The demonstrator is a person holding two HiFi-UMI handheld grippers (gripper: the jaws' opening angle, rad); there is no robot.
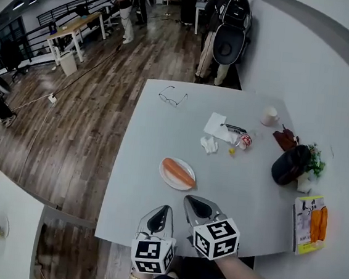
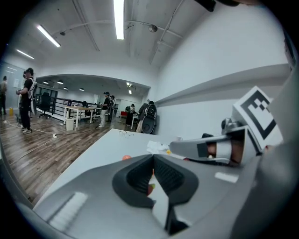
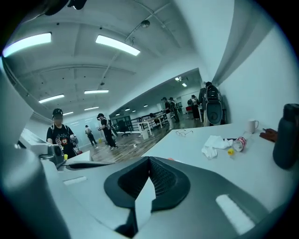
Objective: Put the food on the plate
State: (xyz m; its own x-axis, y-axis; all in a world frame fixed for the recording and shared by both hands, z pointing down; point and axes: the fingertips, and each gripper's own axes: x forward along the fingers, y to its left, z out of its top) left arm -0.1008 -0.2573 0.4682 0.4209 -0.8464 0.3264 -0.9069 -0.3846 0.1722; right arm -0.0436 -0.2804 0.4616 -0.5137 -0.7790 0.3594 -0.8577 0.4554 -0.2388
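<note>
An orange, sausage-shaped piece of food point(image 1: 178, 172) lies on a small white plate point(image 1: 165, 177) near the front middle of the grey table point(image 1: 156, 134). Both grippers hover side by side at the table's near edge, just short of the plate. The left gripper point(image 1: 163, 209) is shut with nothing between its jaws; the left gripper view shows its tips point(image 2: 153, 158) meeting, with a sliver of the orange food point(image 2: 126, 158) beyond them. To its right, the right gripper point(image 1: 194, 200) is also shut and empty, its jaws point(image 3: 149, 159) closed together.
Farther back on the table lie glasses point(image 1: 173, 96), a white tissue point(image 1: 219, 127), a crushed can point(image 1: 244, 140) and a mug point(image 1: 270, 116). A dark bag point(image 1: 291, 165) and a pack of orange food point(image 1: 310, 223) sit at the right edge. People stand beyond the table.
</note>
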